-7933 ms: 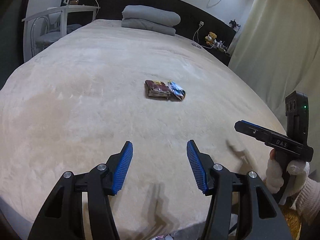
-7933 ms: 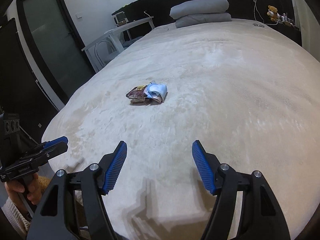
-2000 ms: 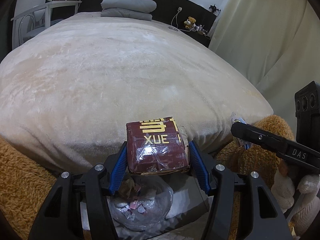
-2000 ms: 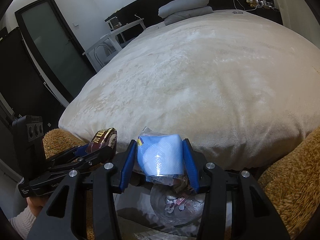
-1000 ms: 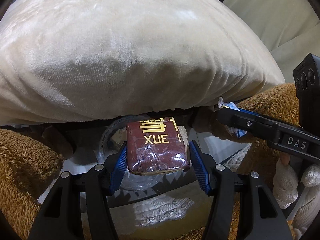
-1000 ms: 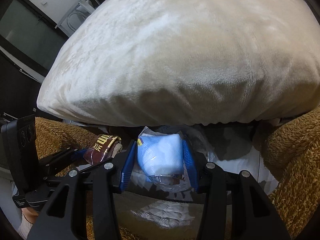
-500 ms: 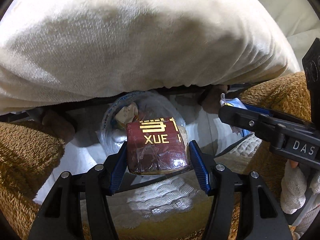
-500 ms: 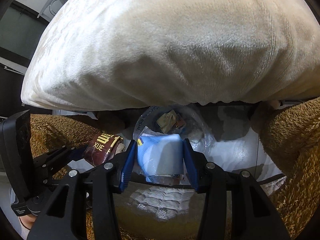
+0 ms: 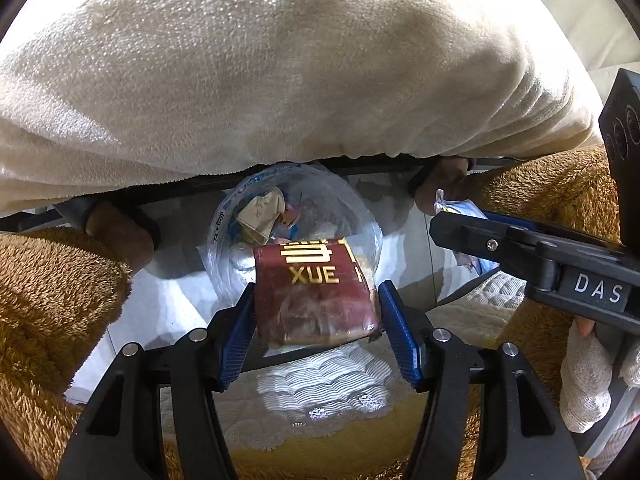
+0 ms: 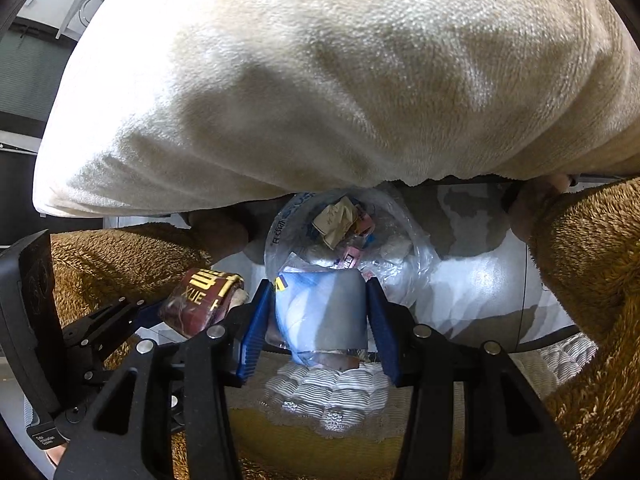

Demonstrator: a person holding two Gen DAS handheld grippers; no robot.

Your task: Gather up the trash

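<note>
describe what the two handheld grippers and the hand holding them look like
Both the left gripper and the right gripper have black frames, silver screws and ribbed blue finger pads. The right one carries white DAS lettering. The hand wears a white knit glove.

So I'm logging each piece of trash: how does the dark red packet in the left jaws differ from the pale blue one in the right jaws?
The dark red packet is a flat maroon block with gold XUE lettering; the pale blue packet is light blue and white, with no lettering legible. The red one looks boxy, the blue one soft and crinkled. Both are glossy wrappers, each between blue pads, above the clear-lined trash bin.
</note>
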